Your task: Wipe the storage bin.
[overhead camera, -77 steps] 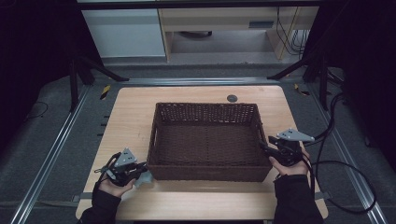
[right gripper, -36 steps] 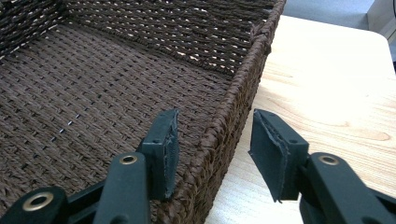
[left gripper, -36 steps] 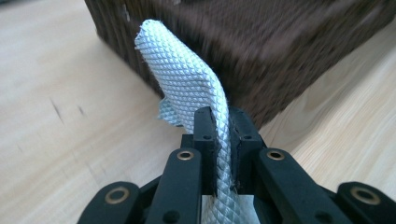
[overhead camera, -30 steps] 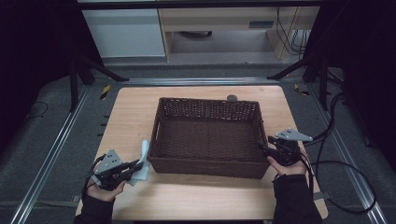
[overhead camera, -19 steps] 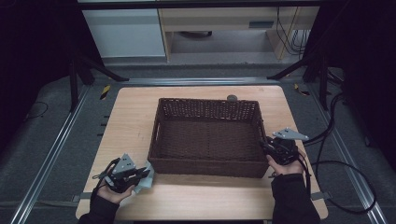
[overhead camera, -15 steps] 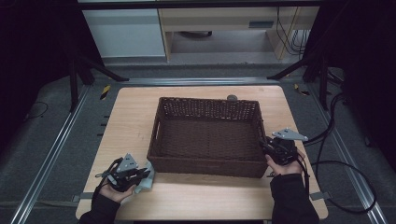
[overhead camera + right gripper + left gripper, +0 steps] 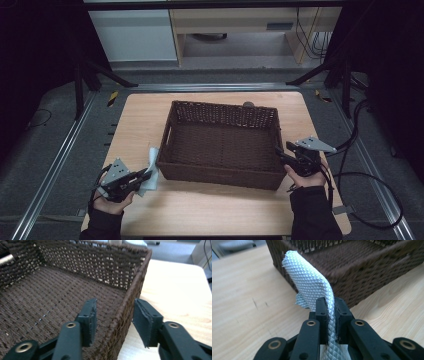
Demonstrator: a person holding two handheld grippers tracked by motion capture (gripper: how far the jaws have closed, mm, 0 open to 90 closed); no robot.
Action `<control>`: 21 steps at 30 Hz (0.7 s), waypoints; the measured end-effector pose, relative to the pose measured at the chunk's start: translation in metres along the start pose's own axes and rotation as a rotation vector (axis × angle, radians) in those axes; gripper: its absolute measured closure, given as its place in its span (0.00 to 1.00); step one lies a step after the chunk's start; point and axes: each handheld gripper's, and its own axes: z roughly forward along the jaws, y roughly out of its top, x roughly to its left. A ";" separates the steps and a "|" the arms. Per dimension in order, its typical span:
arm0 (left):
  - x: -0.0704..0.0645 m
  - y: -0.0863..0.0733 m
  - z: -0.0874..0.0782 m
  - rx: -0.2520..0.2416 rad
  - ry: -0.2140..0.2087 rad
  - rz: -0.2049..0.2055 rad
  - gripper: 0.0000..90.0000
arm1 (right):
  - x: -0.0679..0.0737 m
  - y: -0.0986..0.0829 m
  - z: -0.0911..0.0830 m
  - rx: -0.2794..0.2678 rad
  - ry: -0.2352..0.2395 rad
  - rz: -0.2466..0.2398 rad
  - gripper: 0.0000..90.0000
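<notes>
A dark brown wicker basket [image 7: 222, 107] sits in the middle of the wooden table [image 7: 140, 115], turned slightly askew. My left gripper [image 7: 145, 175] is at the basket's front left corner, shut on a pale quilted cloth [image 7: 152, 169]. In the left gripper view the cloth [image 7: 309, 282] rises from between the jaws of the left gripper [image 7: 331, 307] and droops toward the basket [image 7: 367, 267]. My right gripper [image 7: 280, 154] is at the basket's right wall. In the right gripper view the right gripper [image 7: 115, 304] stands open, its jaws straddling that wall [image 7: 127, 307], one inside and one outside, with gaps on both sides.
A small dark round object [image 7: 248, 104] lies just behind the basket's far rim. The basket is empty. Bare table runs along the front edge and the left side. Cables [image 7: 365, 175] trail off the table's right side, and metal rails frame the table.
The basket has shifted back and turned slightly. My right gripper has slid left over the basket's right wall. My left gripper has swung about with the cloth and now sits a little farther left.
</notes>
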 end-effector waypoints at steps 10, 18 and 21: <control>-0.007 -0.014 0.028 0.178 -0.023 0.028 0.92 | -0.008 -0.003 -0.004 -0.018 -0.016 -0.012 0.52; 0.000 -0.026 0.056 0.313 -0.040 0.014 0.92 | -0.005 -0.003 -0.001 -0.009 0.002 -0.029 0.51; 0.000 -0.026 0.057 0.313 -0.043 0.010 0.92 | -0.005 -0.003 -0.001 -0.010 0.006 -0.030 0.50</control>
